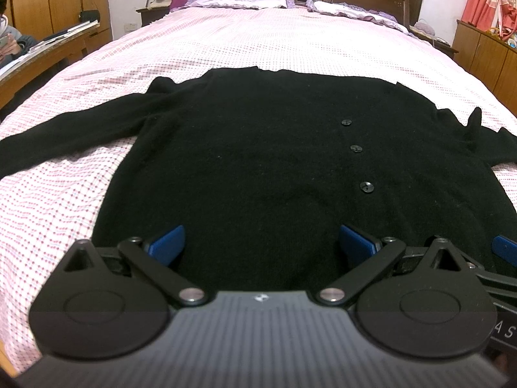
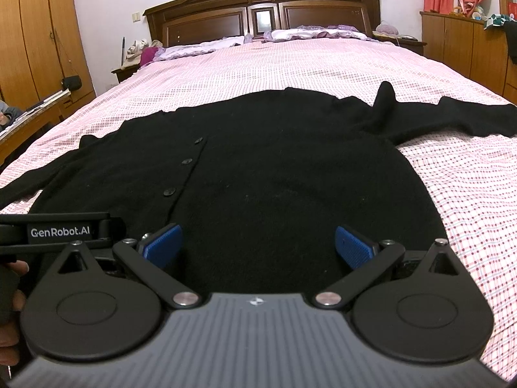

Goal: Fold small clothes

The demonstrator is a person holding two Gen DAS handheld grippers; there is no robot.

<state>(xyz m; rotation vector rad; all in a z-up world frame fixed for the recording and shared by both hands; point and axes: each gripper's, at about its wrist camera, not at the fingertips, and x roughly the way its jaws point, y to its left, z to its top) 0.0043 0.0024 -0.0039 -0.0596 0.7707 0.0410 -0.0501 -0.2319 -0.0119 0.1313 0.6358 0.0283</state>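
With the black cardigan (image 1: 245,148) spread flat on the bed (image 1: 258,42), both my left tongs (image 1: 261,242) and right tongs (image 2: 258,241) gape empty over its hem, which I should pinch squarely.

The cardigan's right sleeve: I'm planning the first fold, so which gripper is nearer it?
Right. The right gripper sits over the hem near the right sleeve; the left gripper is farther, left of the buttons.
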